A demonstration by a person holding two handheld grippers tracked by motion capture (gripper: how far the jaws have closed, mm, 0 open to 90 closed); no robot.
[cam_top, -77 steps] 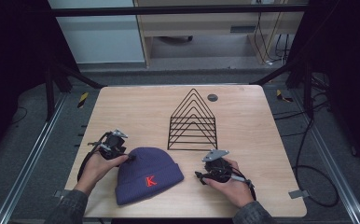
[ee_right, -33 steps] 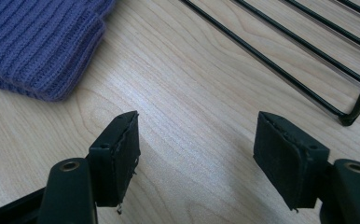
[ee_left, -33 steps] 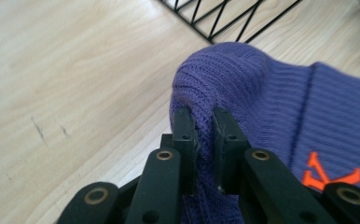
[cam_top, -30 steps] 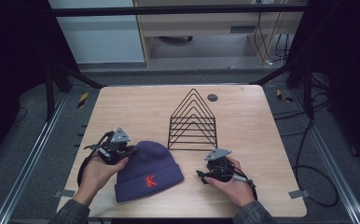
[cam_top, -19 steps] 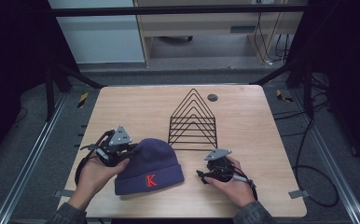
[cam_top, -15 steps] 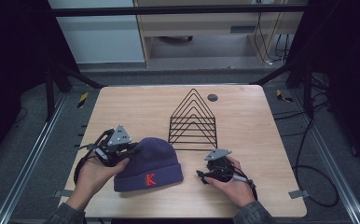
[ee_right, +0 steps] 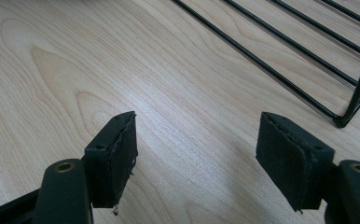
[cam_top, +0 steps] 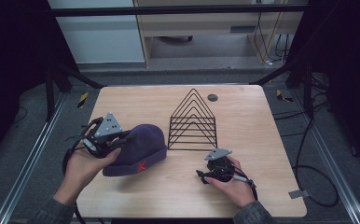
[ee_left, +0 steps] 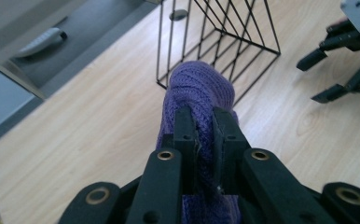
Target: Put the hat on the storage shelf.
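Note:
A purple knit beanie with a red letter on its cuff is partly lifted off the wooden table at its left side. My left gripper is shut on the beanie's edge; in the left gripper view the knit fabric is pinched between the two black jaws and hangs ahead of them. My right gripper rests low near the table's front right, open, with bare wood between its pads. A black wire rack shaped like stacked triangles stands behind the beanie.
A small dark round disc lies near the table's far edge. The wire rack's base bars run close ahead of the right gripper. Metal frame rails and cables flank the table on the floor.
My left gripper has risen, pulling the beanie's left side up so the hat tilts and bunches. The right hand has stayed where it was.

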